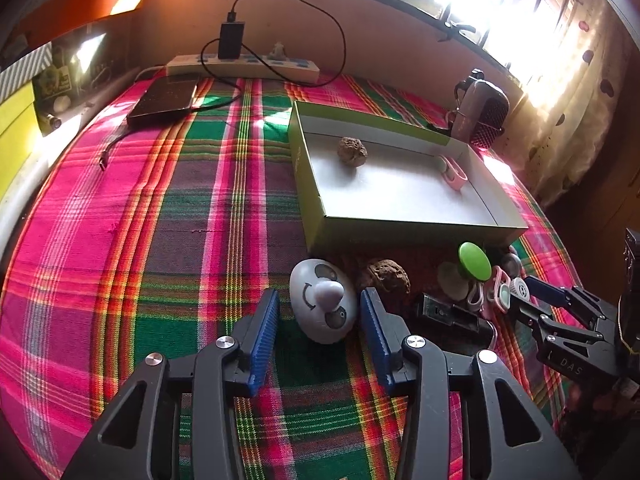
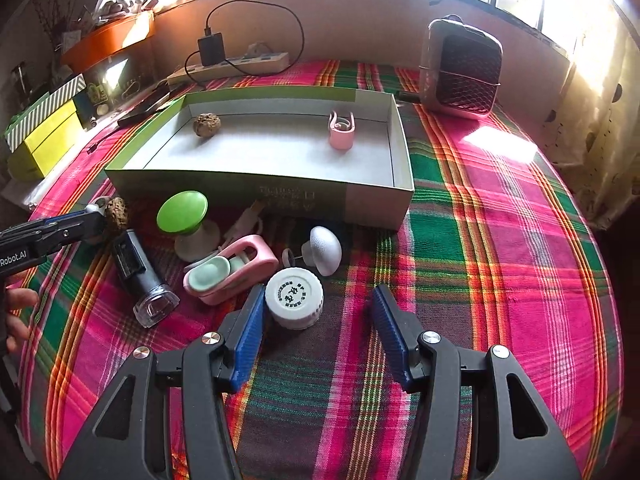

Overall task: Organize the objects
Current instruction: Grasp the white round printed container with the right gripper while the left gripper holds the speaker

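My left gripper (image 1: pixel 320 312) has its jaws spread wide around a grey egg-shaped toy with a face (image 1: pixel 323 300), which lies on the plaid cloth (image 1: pixel 160 240); there's a gap on both sides, the blue pads aren't touching it. Just right of the egg, near the box's front wall, sits a walnut (image 1: pixel 384 278), then a black lighter-looking thing (image 2: pixel 138 272) lying flat with its clear end toward me. Next comes the green mushroom-shaped toy (image 2: pixel 183 213), tilted, and a pink and mint clip (image 2: pixel 230 268) resting just beside it. My right gripper (image 2: pixel 318 312) is also open, jaws well apart, with a white bottle cap (image 2: pixel 294 298) sitting between them, closer to the left pad; can't tell if that pad touches it. Just behind the cap is a small white mushroom-shaped piece (image 2: pixel 324 250).

The green cardboard box (image 2: pixel 260 192) sits behind the whole pile, open-topped. Inside it: another walnut (image 2: pixel 207 125) at the left near the back wall, and a pink clip (image 2: pixel 341 132) standing toward the right. Off to the far right on the cloth, beside the box's back corner, is a small fan heater (image 2: pixel 464 68). Power strip (image 2: pixel 228 66) is up against the wall
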